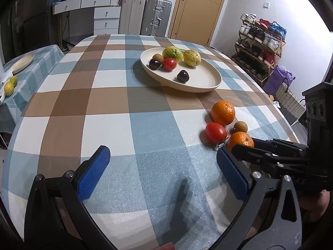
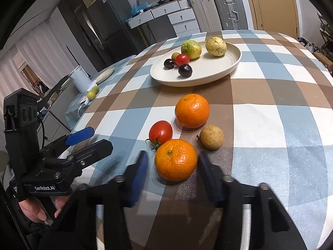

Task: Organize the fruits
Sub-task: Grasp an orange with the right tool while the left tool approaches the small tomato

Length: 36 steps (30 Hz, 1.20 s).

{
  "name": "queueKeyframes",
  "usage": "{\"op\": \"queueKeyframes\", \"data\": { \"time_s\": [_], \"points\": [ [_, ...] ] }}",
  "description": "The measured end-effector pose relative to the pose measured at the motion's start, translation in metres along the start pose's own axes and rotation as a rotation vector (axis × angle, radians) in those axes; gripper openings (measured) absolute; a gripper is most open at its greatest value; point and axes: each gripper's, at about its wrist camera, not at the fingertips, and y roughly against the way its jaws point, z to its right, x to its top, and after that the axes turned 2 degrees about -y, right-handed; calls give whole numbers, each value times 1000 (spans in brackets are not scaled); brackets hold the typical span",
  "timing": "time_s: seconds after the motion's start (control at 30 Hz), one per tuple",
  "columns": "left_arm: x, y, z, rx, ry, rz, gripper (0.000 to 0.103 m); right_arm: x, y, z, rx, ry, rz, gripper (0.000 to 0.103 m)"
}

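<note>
Through the left wrist camera, we are looking past our left gripper (image 1: 162, 173), which is hanging wide open over bare tablecloth (image 1: 116, 108), holding nothing. The plate (image 1: 208, 83) is already carrying six fruits; nearer us than the plate, four are waiting loose.

Through the right wrist camera, our right gripper (image 2: 172, 166) is standing open, its pads straddling the near orange (image 2: 175, 159) without pinching it yet. Between that orange and the plate (image 2: 208, 77) are crowding the tomato (image 2: 160, 132), the brown fruit (image 2: 211, 136) and the far orange (image 2: 192, 110); we judge the tomato, touching the near orange, is likeliest to get nudged.
</note>
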Motion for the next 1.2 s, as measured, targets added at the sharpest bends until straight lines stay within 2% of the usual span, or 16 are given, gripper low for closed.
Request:
{"op": "queueKeyframes", "data": {
  "time_s": [0.17,0.5,0.8,0.9,1.1,1.2],
  "points": [
    [0,-1,1,5,-1,-3,102,-1,2,3,13,-5,11,41],
    [2,-3,13,20,-30,-17,102,-6,17,11,59,-25,63,41],
    [14,-11,35,21,-84,-23,102,-9,33,35,104,-73,117,41],
    [20,-17,40,-14,-88,-32,102,-11,40,43,105,-85,141,41],
    [27,-34,56,-21,-130,-65,102,-14,47,62,114,-107,167,41],
    [31,-43,63,-85,-137,-96,102,-15,52,64,124,-96,181,41]
  ]
}}
